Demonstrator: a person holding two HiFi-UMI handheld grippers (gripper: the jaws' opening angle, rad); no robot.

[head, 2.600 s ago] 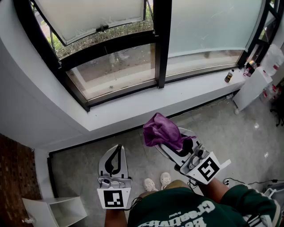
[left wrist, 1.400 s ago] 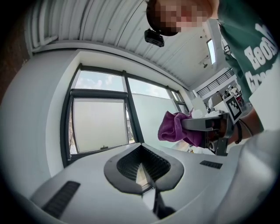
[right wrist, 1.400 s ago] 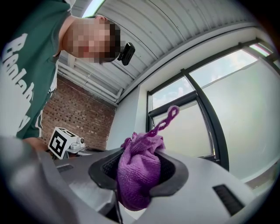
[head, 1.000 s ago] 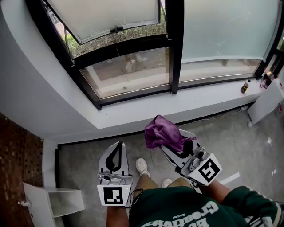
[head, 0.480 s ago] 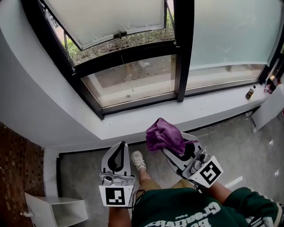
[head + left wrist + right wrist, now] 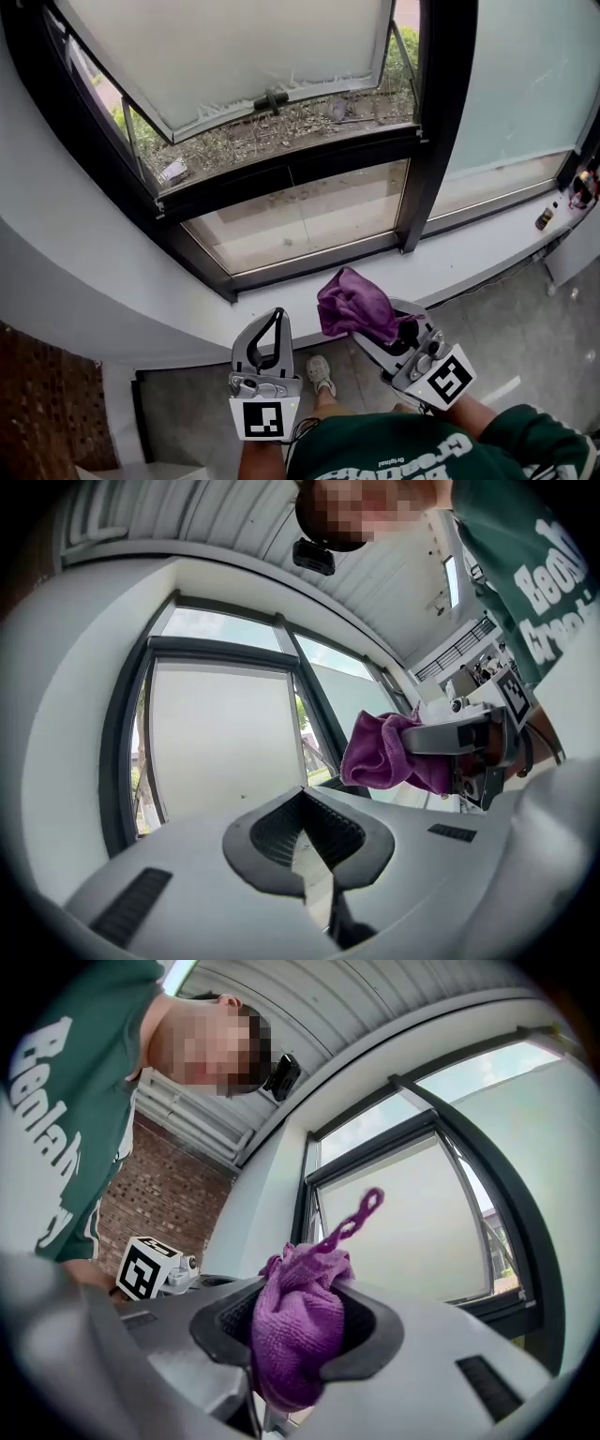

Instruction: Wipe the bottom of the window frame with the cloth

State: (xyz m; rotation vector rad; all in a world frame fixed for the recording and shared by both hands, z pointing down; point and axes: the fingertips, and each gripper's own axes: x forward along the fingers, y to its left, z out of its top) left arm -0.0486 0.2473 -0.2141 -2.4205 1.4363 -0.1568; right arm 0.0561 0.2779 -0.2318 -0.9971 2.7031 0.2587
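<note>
Person has stepped in closer over last couple of seconds. Window frame bottom rail (image 6: 314, 263) now sits just ahead of both tools, white sill (image 6: 469, 258) below them. Cloth (image 6: 354, 302) purple, bunched, still pinched in right claw (image 6: 380, 328), held above sill edge, not touching frame. Left claw (image 6: 275, 319) pressed together, nothing in it. Looks like approach nearly done, wiping not begun; cloth must next go forward and down onto rail.

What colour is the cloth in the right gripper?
Purple; the cloth shows best in the right gripper view.
</note>
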